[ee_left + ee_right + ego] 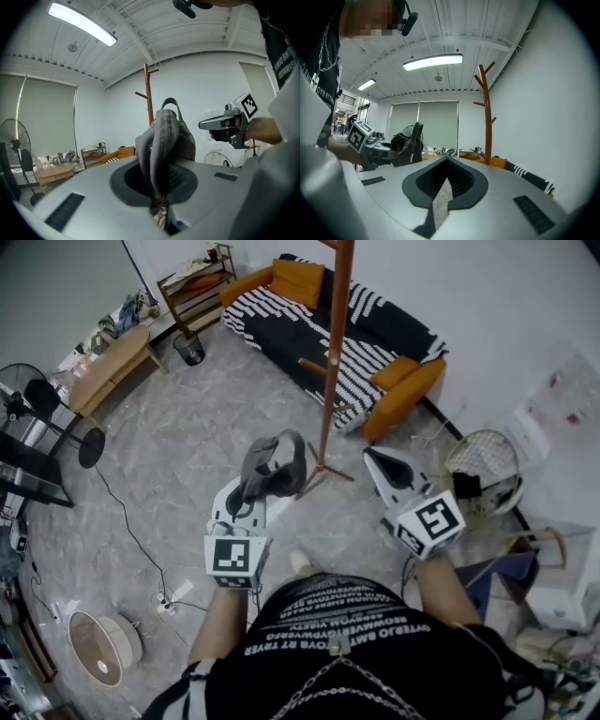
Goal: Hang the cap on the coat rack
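Observation:
My left gripper is shut on a grey cap, which stands bunched up above its jaws. In the left gripper view the cap rises from the closed jaws of the left gripper and hides the lower coat rack. The brown wooden coat rack stands just beyond and between both grippers, its pegs bare. My right gripper sits right of the rack's base, shut with nothing in it. In the right gripper view the right gripper has its jaws together, with the rack ahead to the right.
A striped sofa with orange cushions stands behind the rack against the wall. A floor fan, a wooden bench and a bin are at the left. A round wire guard and clutter lie at the right; a power strip lies near my feet.

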